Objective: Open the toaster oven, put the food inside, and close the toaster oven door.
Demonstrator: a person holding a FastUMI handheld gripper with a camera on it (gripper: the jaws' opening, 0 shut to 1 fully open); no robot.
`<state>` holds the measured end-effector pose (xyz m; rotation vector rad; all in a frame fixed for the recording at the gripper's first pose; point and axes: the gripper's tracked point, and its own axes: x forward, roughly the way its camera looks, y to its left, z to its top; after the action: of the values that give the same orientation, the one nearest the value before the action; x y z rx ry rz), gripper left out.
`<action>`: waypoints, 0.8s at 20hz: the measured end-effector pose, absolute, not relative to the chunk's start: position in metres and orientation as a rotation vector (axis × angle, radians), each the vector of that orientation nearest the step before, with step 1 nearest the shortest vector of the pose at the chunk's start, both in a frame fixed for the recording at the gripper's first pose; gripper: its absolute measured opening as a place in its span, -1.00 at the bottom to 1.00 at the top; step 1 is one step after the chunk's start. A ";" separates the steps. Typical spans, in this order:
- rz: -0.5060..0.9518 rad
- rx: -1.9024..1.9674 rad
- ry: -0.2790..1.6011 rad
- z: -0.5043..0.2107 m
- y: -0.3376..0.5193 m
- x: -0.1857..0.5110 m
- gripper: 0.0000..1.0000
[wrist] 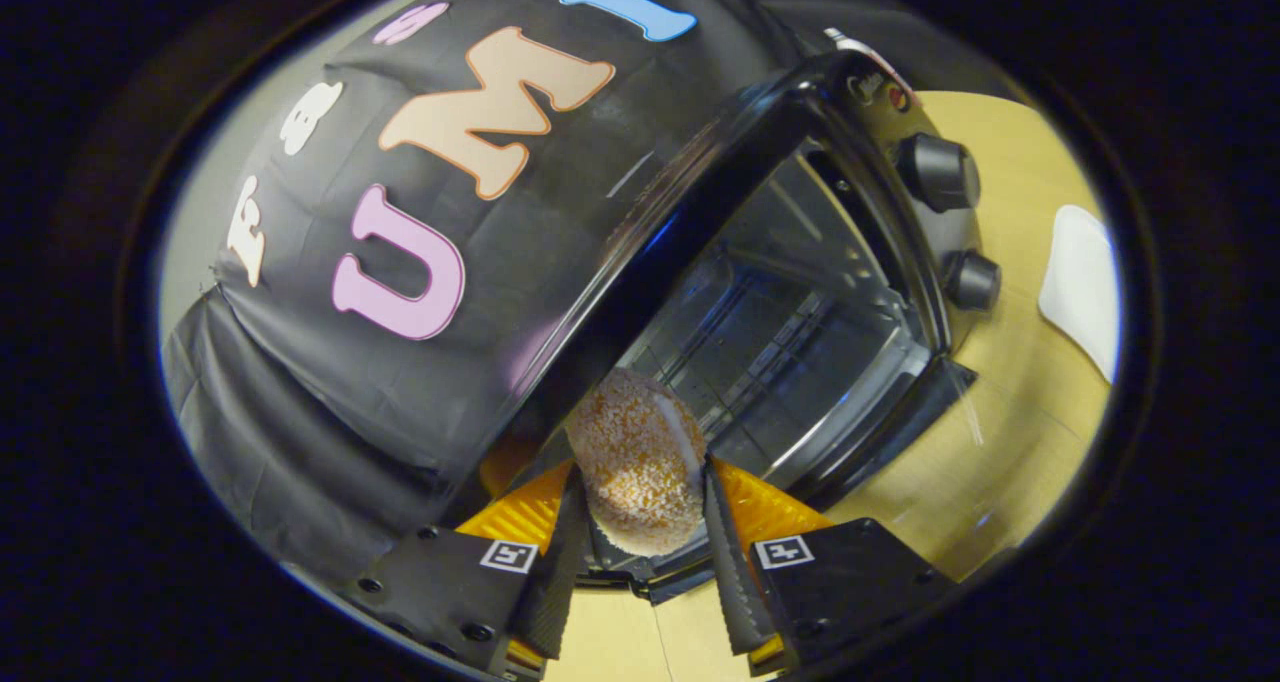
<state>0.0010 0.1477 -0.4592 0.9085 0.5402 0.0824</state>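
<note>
A: Oven state?
B: Toaster oven (800, 292) sat on the wooden table (1010, 442), door (880, 432) down, rack bare.
A: Food?
B: Crumbed ball (637, 459) was clamped between both fingers of the gripper (640, 522), near the door, just outside.

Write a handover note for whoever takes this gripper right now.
Gripper: shut on the breaded food piece, one finger on each side.
Toaster oven: on the wooden table, just beyond the fingers; door already open and folded down, rack inside bare.
White plate: on the table past the oven's two knobs.
Done: door opened, food picked up.
Left: set the food on the rack, release, close the door.
</note>
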 end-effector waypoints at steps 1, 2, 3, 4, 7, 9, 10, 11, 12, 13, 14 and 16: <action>0.090 0.912 0.535 -0.461 0.149 0.005 0.31; 0.101 0.911 0.532 -0.463 0.151 0.008 0.31; 0.107 0.904 0.528 -0.465 0.152 0.009 0.32; 0.111 0.901 0.525 -0.466 0.151 0.010 0.33; 0.107 0.896 0.515 -0.464 0.148 0.008 0.48; 0.098 0.891 0.515 -0.462 0.146 0.008 0.58; 0.092 0.882 0.521 -0.465 0.146 0.007 0.63; 0.095 0.876 0.523 -0.464 0.145 0.005 0.68; 0.095 0.867 0.522 -0.463 0.145 0.002 0.73; 0.090 0.859 0.523 -0.462 0.142 -0.001 0.78; 0.091 0.854 0.522 -0.460 0.142 -0.003 0.83; 0.099 0.848 0.519 -0.456 0.141 -0.009 0.92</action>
<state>-0.0087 0.1408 -0.4559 0.8479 0.5195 0.0987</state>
